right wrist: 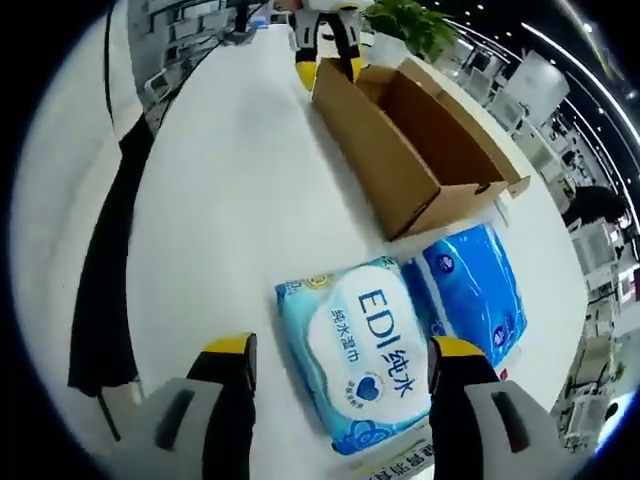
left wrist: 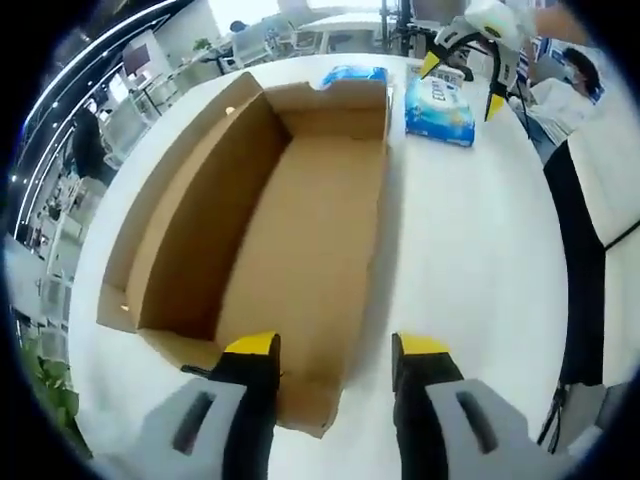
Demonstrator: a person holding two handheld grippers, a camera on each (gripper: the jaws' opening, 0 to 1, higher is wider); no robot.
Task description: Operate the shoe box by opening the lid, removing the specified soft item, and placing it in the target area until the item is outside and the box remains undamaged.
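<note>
An open brown cardboard shoe box lies on the white table, its inside bare. My left gripper stands open at its near end, jaws over the near wall. Beyond the box's far end lie two soft blue tissue packs. In the right gripper view the box lies ahead, and a light blue pack printed EDI rests on the table beside a darker blue pack. My right gripper is open just above the EDI pack, a jaw on either side, and appears far off in the left gripper view.
A black strap lies along the white table. A person's dark sleeve runs down the right side. Potted plant, desks and chairs stand beyond the table. My left gripper shows at the box's far end.
</note>
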